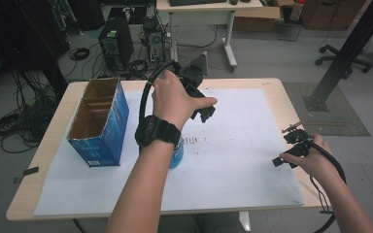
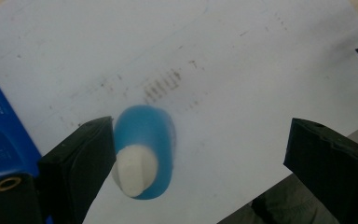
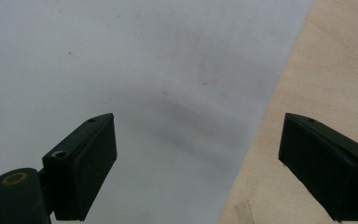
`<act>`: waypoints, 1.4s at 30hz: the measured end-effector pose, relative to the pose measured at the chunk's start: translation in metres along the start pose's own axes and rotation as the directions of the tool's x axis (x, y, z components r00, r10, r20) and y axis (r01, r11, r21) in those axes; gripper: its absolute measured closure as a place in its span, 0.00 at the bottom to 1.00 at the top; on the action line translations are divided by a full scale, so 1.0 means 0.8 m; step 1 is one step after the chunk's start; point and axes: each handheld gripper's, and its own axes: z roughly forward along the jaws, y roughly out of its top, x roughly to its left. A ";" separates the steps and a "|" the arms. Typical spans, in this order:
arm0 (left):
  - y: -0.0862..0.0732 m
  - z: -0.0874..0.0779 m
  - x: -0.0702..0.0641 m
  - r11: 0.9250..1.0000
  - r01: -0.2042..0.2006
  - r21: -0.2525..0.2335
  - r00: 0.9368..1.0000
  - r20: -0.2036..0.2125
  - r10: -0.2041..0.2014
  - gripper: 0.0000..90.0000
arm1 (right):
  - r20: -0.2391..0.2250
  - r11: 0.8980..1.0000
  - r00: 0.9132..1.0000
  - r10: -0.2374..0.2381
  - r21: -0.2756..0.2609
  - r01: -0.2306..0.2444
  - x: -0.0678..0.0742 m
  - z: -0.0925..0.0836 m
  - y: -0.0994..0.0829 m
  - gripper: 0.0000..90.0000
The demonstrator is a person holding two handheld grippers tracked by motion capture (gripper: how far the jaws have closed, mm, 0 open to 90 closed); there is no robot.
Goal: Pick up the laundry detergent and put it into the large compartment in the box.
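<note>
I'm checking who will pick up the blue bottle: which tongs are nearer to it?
Left. The left tongs hover open right above the blue bottle; the right tongs sit far off at the table's right edge.

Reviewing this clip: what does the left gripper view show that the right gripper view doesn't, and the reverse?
Left gripper view: a blue bottle with a white cap below its open jaws, a blue box at the left edge, and dark smudges on the paper. Right gripper view: the bare wooden table beside the paper's edge. Both: white paper and open black jaws holding nothing.
</note>
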 end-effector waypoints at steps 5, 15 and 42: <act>-0.008 0.000 0.011 1.000 0.013 0.002 1.000 -0.010 -0.013 0.09 | 0.002 1.000 1.000 -0.002 0.001 0.002 0.001 0.000 0.000 0.12; -0.015 0.003 0.022 1.000 0.028 0.013 0.999 -0.023 -0.027 0.09 | 0.000 1.000 1.000 -0.003 0.000 0.003 0.004 0.001 0.001 0.12; -0.018 0.026 0.030 0.998 0.036 0.056 0.998 -0.048 -0.033 0.09 | 0.001 1.000 1.000 0.001 0.008 -0.001 0.002 0.006 0.000 0.12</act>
